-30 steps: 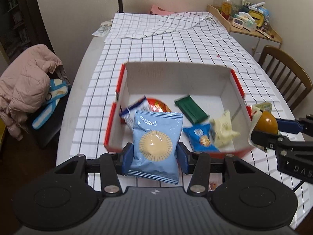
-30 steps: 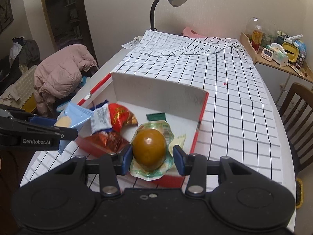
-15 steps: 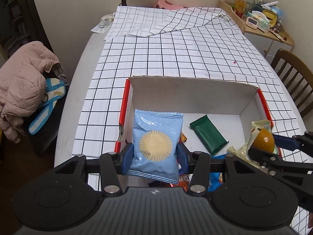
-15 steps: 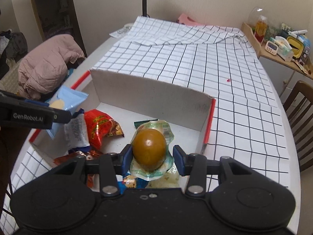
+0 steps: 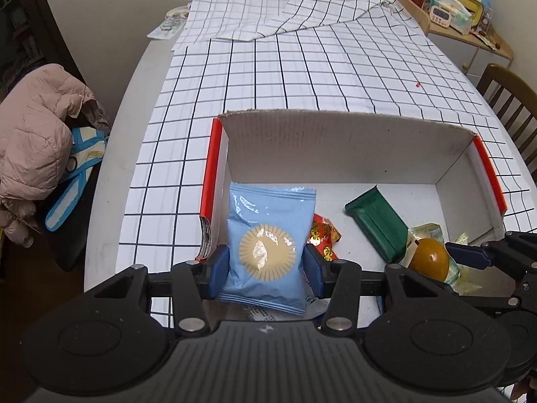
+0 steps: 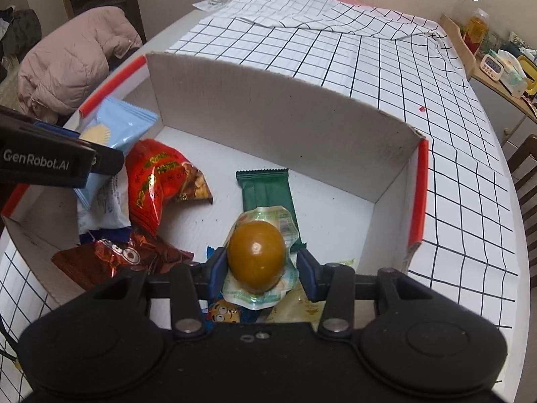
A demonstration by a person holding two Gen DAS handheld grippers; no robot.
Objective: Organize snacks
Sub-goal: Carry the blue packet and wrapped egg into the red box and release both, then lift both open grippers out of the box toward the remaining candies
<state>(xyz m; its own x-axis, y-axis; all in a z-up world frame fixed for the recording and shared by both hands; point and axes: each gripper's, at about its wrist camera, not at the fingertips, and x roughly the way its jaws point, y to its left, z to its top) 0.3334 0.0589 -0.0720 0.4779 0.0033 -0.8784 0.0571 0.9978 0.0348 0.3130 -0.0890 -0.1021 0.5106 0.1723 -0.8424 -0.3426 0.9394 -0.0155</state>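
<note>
My left gripper is shut on a light-blue snack packet with a tan sun disc, held over the left part of the white cardboard box. My right gripper is shut on a packaged brown egg in a clear green-printed wrapper, low over the box's right side. From the right wrist view the blue packet and the left gripper's finger show at the left; the egg shows at the right of the left wrist view. A green bar lies on the box floor.
The box holds a red snack bag, a brown foil packet and other small packets. It stands on a checked cloth over a white table. A pink jacket hangs over a chair at left; a wooden chair and cluttered shelf are right.
Both grippers have moved forward and down over the box with their packets still held. The box interior now fills more of both views.
</note>
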